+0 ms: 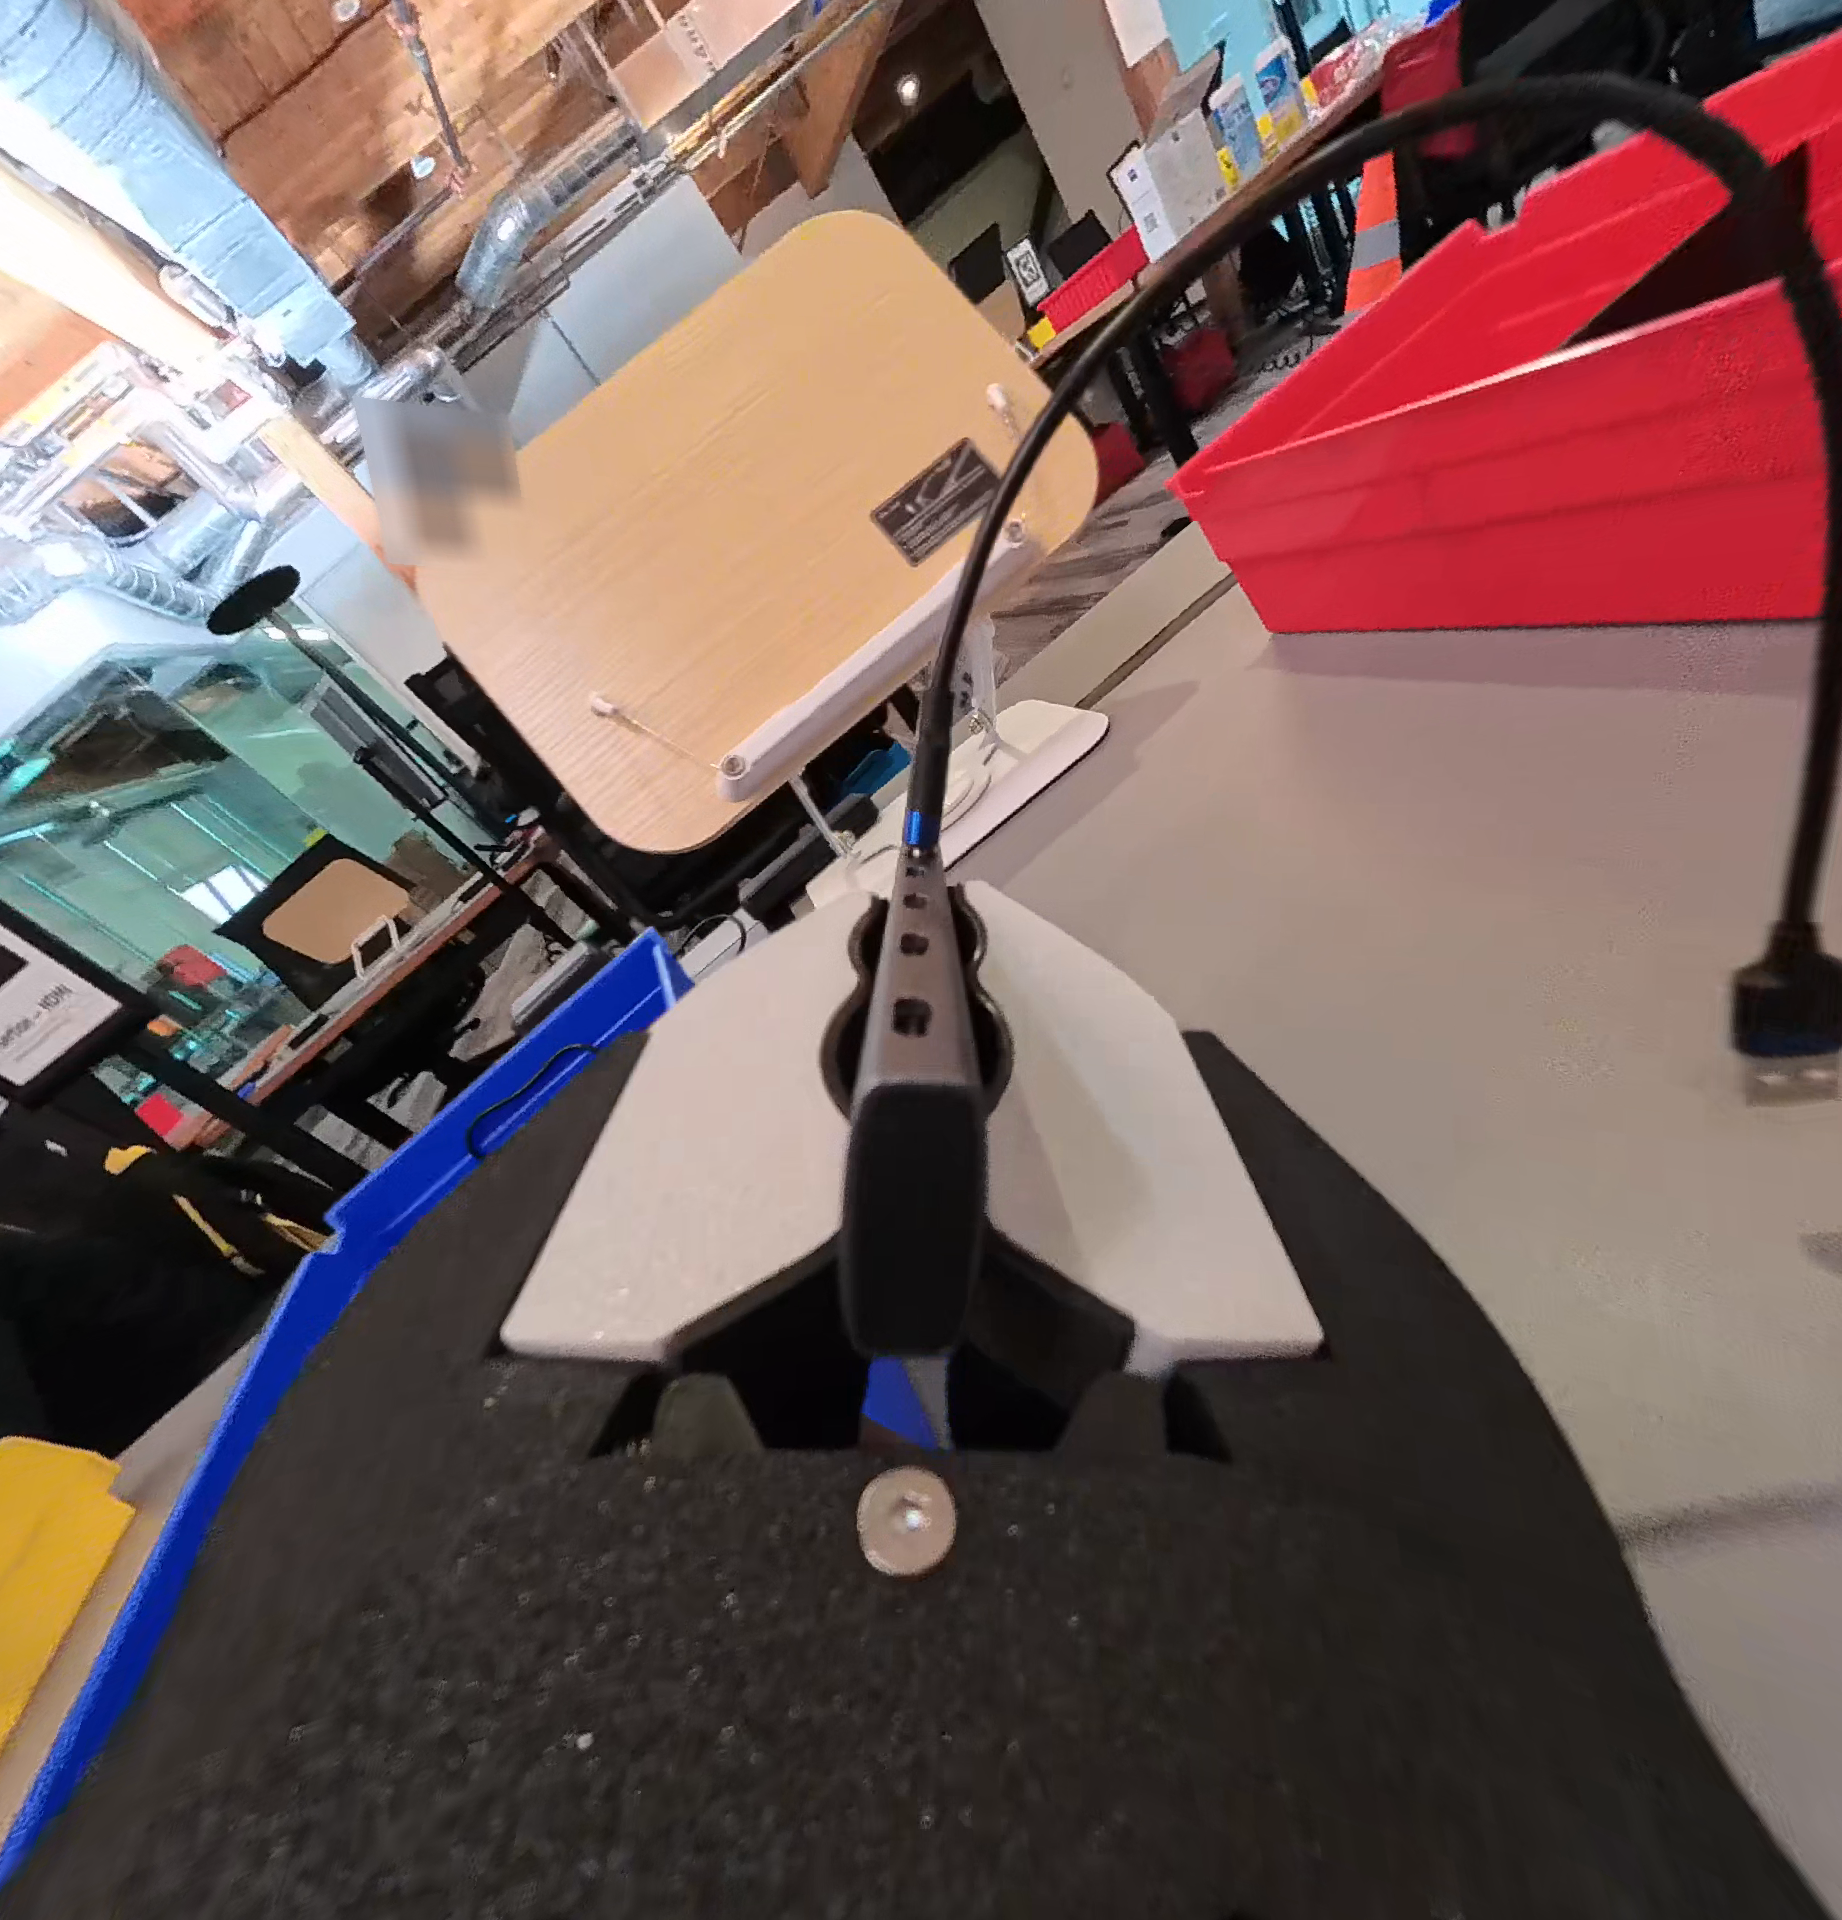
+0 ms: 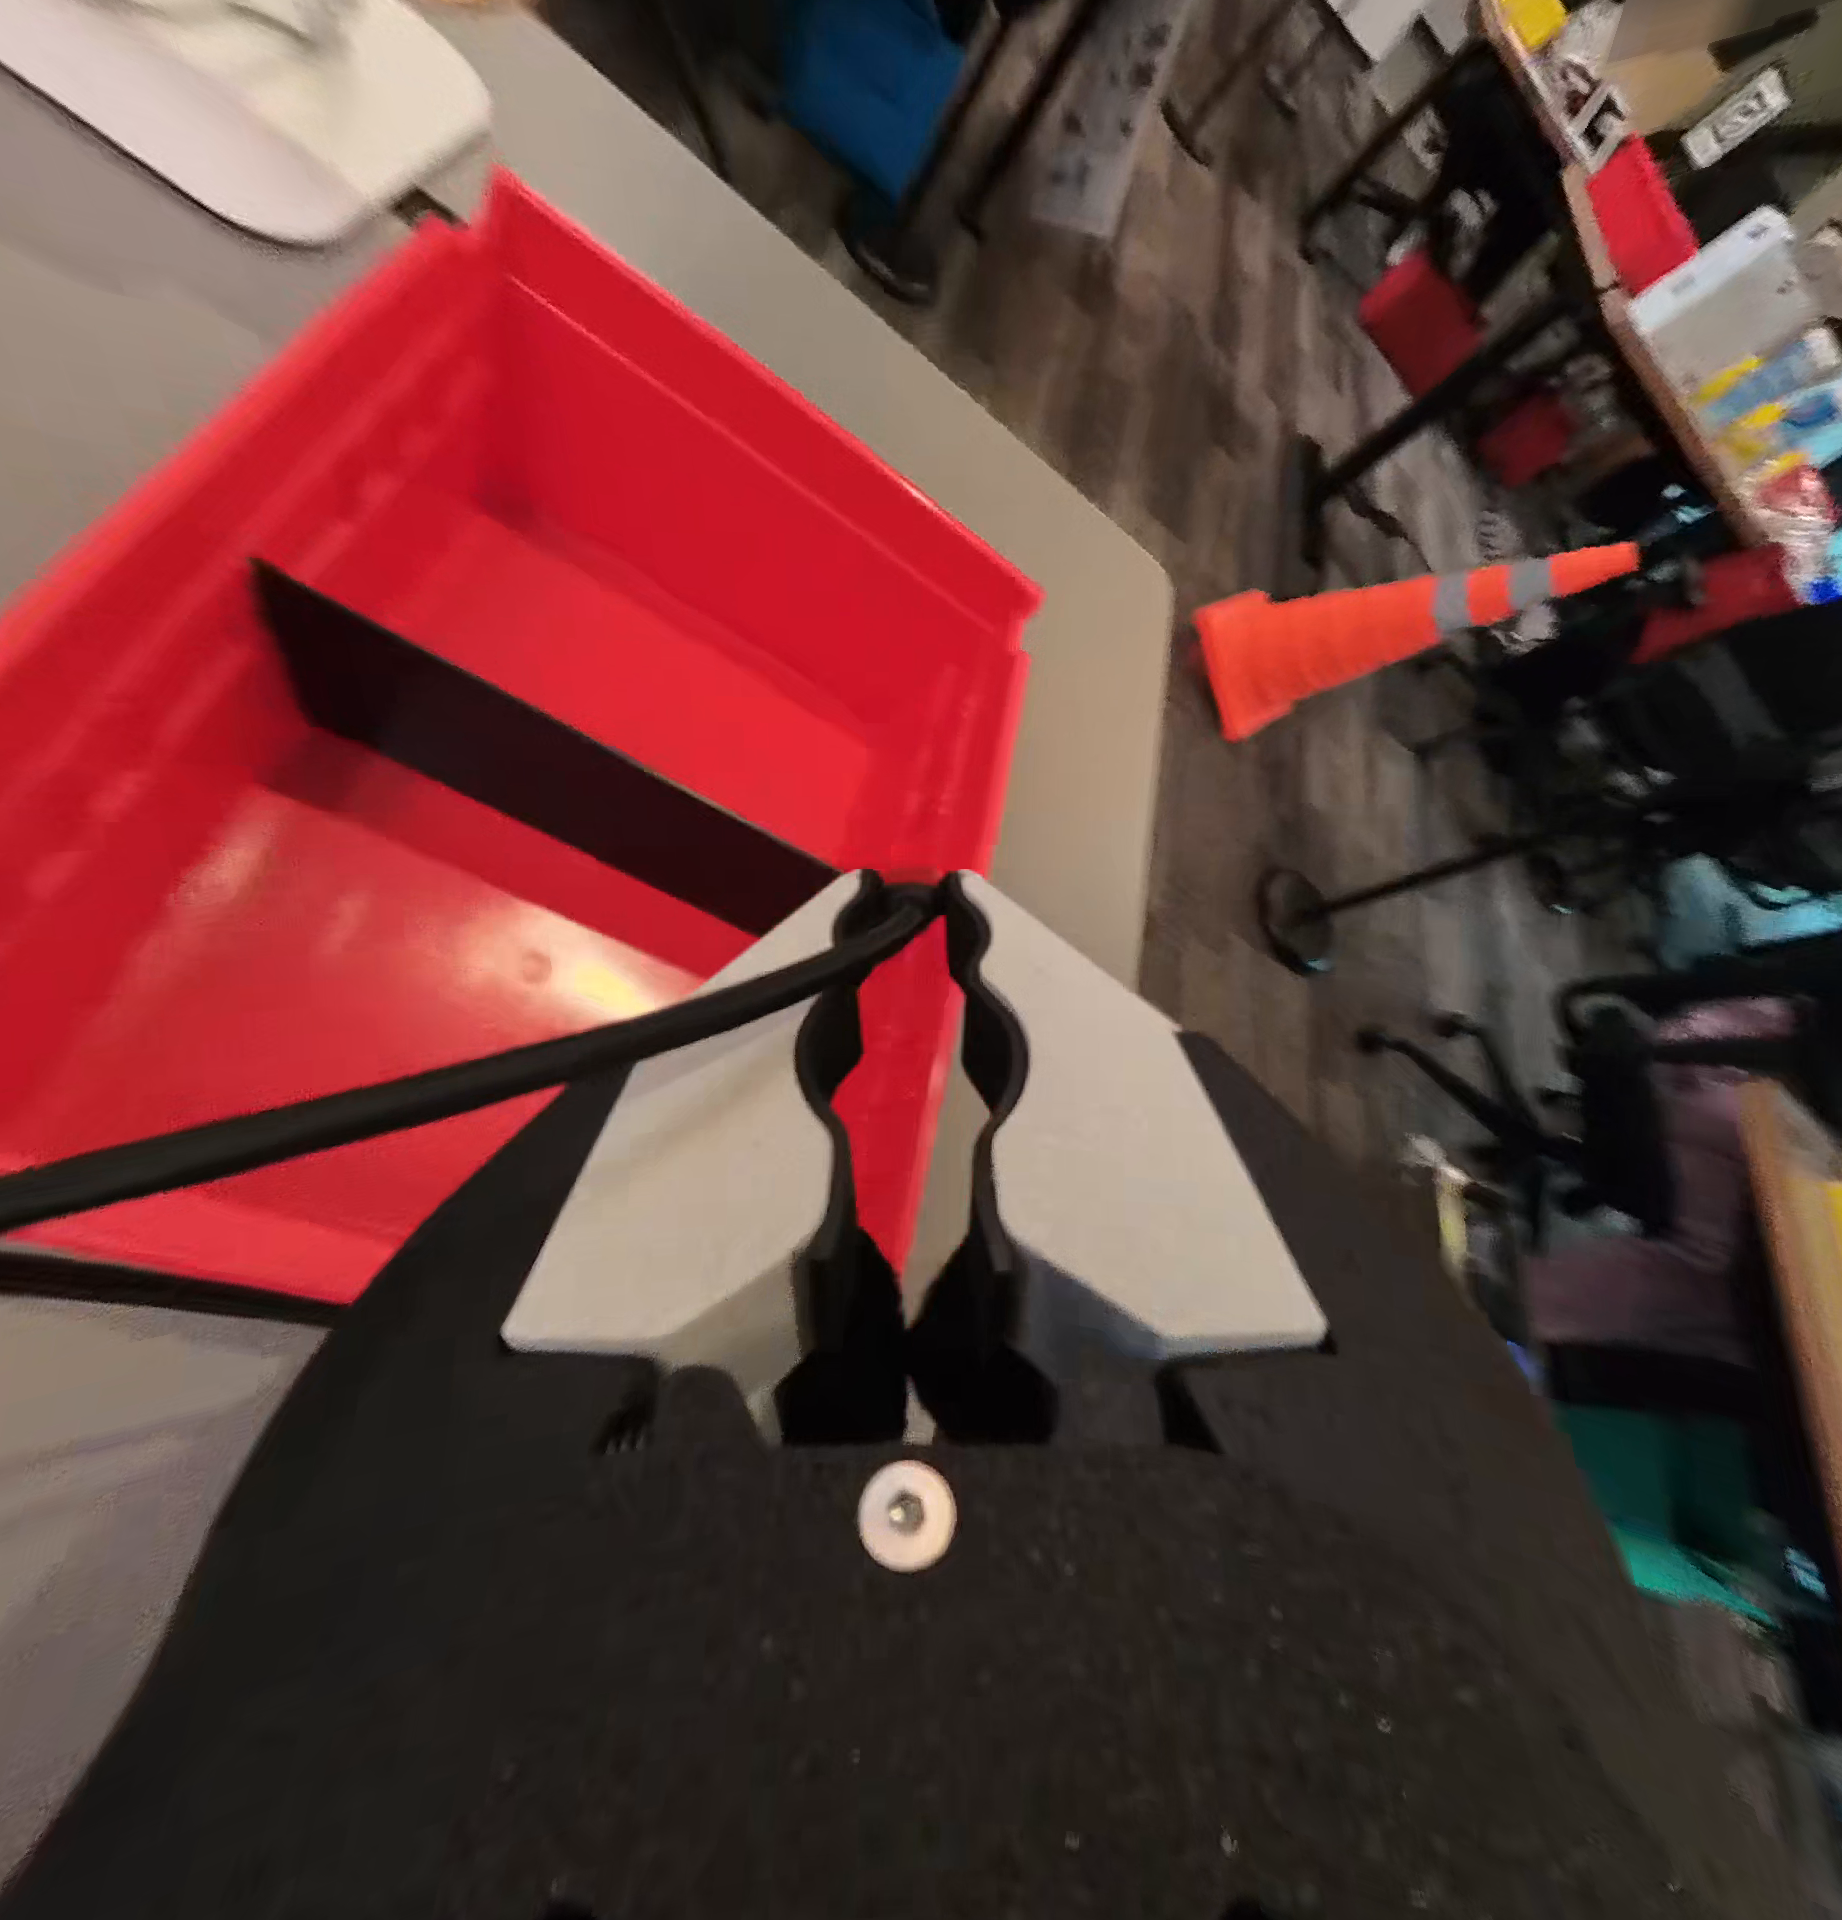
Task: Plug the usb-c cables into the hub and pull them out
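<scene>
My left gripper (image 1: 912, 904) is shut on the grey hub (image 1: 912, 1039), held edge-up with its row of ports facing up. The hub's own black braided cable (image 1: 1416, 156) leaves its far end, arches up and right, and hangs down to a free plug (image 1: 1792, 1029) above the table. My right gripper (image 2: 909, 888) is shut on a black cable (image 2: 429, 1081) pinched at its fingertips. That cable runs off to the left edge. Its plug is hidden. The right gripper hovers over the red bin (image 2: 273, 499).
Red bins (image 1: 1519, 468) stand at the right on the grey table (image 1: 1416, 935). A blue bin (image 1: 460, 1143) and a yellow piece (image 1: 23, 1558) sit at the left. A wooden tilted stand (image 1: 740, 520) on a white base is ahead. The table's edge (image 2: 1156, 675) is near the red bin. My right fingertips sit around 40 cm from my left ones.
</scene>
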A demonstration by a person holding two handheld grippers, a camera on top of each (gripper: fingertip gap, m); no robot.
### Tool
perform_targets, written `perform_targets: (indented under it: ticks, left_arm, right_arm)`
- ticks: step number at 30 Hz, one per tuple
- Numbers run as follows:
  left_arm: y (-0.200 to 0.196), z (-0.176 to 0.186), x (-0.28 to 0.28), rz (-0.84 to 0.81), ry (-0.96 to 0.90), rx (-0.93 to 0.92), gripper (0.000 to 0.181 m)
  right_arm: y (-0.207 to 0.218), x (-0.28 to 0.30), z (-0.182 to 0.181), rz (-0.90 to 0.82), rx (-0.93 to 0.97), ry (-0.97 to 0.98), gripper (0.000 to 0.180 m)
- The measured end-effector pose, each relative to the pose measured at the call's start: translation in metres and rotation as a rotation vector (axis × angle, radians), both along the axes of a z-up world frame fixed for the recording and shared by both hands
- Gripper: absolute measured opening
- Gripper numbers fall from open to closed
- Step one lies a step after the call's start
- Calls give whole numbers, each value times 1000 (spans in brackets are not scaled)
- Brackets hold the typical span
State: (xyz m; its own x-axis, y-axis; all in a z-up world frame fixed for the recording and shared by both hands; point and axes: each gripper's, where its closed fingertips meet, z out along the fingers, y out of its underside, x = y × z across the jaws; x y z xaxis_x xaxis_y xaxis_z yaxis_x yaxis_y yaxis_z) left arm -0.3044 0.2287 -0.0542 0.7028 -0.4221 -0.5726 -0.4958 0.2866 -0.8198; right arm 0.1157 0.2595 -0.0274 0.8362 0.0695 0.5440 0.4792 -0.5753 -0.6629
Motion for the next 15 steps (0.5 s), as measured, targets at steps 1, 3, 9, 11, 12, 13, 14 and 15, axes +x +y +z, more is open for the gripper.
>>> perform_targets:
  ticks: [1,3,9,11,12,13,14,15]
  left_arm:
    - [-1,-1,2,-2,18,6,11]
    - [-3,-3,5,-8,33,13,11]
    - [-3,-4,4,-10,38,0,11]
    - [-2,-5,2,-9,38,-6,11]
    - [-2,-6,2,-10,38,-10,11]
    - [-2,-7,2,-12,39,-15,11]
    - [-2,-8,2,-14,40,-20,11]
    - [-2,-9,3,-16,44,-23,11]
  right_arm:
    - [4,8,-3,-22,-44,-38,12]
    - [13,23,-16,-63,-155,-100,12]
    - [26,51,-2,-154,-154,-163,12]
    - [23,53,12,-159,-117,-157,12]
    - [20,55,20,-165,-94,-170,12]
    - [19,53,27,-162,-75,-165,12]
    - [17,50,30,-154,-69,-160,12]
    - [16,49,30,-148,-83,-176,12]
